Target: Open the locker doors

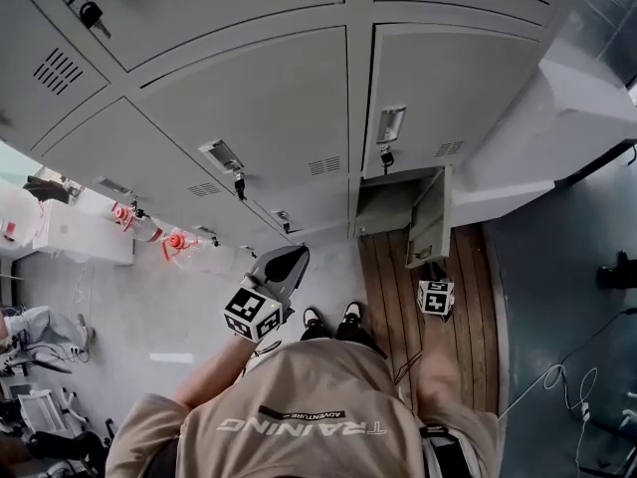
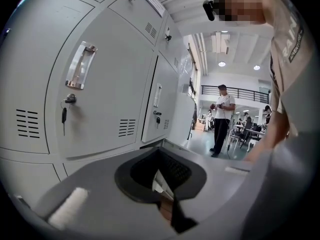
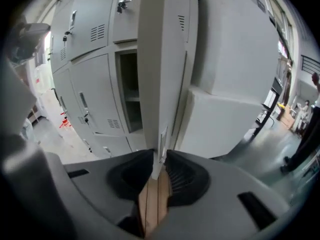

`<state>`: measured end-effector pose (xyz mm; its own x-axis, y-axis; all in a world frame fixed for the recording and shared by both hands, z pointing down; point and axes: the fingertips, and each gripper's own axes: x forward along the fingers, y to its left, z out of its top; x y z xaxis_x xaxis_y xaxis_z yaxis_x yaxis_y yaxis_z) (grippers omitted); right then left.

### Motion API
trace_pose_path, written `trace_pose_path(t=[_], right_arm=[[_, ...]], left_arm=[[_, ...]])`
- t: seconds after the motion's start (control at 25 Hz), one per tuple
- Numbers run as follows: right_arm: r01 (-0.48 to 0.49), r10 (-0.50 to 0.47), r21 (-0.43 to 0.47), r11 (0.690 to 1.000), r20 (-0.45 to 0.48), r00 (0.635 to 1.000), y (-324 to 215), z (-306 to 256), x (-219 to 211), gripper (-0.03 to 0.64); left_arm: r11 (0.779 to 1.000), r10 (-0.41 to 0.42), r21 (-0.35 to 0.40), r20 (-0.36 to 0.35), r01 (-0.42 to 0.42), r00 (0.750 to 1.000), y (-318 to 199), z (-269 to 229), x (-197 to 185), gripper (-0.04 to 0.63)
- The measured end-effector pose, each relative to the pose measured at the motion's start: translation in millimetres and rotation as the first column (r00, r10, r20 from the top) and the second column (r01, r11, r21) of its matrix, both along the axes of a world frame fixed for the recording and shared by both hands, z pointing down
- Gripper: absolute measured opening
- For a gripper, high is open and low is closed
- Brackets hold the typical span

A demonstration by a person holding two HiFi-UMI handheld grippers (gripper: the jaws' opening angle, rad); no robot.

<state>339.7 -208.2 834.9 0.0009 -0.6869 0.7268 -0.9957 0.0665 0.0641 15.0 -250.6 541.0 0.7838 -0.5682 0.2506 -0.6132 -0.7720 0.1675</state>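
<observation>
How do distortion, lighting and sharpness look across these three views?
Head view: wide-angle bending of the locker doors, with even light and sharp detail. Left gripper view: strong fisheye with dark corners, the ceiling lights glare white, and the near left tongs are slightly soft. Right gripper view: same fisheye and dark rim, and the open door is sharp, its edge between the right tongs.

Grey floor [image 1: 149,307] w/ wood-plank strip [image 1: 383,277] at R; lockers [image 1: 249,98] & person's shoes [image 1: 313,318] on it.
</observation>
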Motion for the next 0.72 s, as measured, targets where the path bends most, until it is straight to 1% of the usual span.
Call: trace_pose_path(t=[0.12, 0.24, 0.32, 0.4, 0.44, 0.52, 0.6, 0.64, 0.72], right_arm=[[-0.113, 0.113, -0.020, 0.993, -0.013, 0.994, 12.8, 0.1, 26.9, 0.066], [-0.210, 0.210, -0.028, 0.977, -0.011, 0.978, 19.9, -1.8, 50.0, 0.064], [-0.269, 0.270, -0.024, 0.963, 0.008, 0.963, 23.4, -4.0, 59.8, 0.063], [-0.324, 0.324, -0.012, 0.946, 0.059, 0.944, 30.2, -7.3, 60.1, 0.063], [-0.351, 0.350, -0.001, 0.936, 0.099, 0.932, 33.2, -10.0, 57.2, 0.061], [-0.410, 0.393, 0.053, 0.911, 0.198, 0.898, 32.7, -23.2, 48.0, 0.057], [-0.445, 0.399, 0.123, 0.887, 0.280, 0.873, 25.8, -46.2, 33.8, 0.033], [-0.437, 0.378, 0.158, 0.885, 0.302, 0.875, 20.5, -60.2, 24.6, 0.022], [-0.368, 0.290, 0.229, 0.901, 0.314, 0.904, 6.3, -92.3, 3.6, 0.011]], left_arm=[[1.000, -0.024, 0.004, -0.001, 0.024, 1.000, 3.4, -0.1, -14.1, 0.006], [0.998, -0.054, -0.018, -0.018, 0.053, 0.998, 0.8, 2.9, -26.0, 0.006], [0.998, -0.060, -0.030, -0.026, 0.059, 0.998, 0.0, 5.8, -29.3, 0.006], [0.998, -0.060, -0.037, -0.031, 0.058, 0.998, 1.2, 7.7, -30.3, 0.006], [0.998, -0.058, -0.037, -0.034, 0.057, 0.998, 1.7, 7.6, -30.5, 0.006], [0.998, -0.056, -0.028, -0.041, 0.055, 0.998, -0.4, 4.8, -31.2, 0.006], [0.998, -0.060, -0.020, -0.054, 0.059, 0.997, -4.1, 0.7, -33.4, 0.006], [0.998, -0.063, -0.018, -0.063, 0.062, 0.996, -5.6, -1.5, -34.1, 0.006], [0.998, -0.065, -0.009, -0.078, 0.065, 0.995, -7.2, -6.1, -32.9, 0.006]])
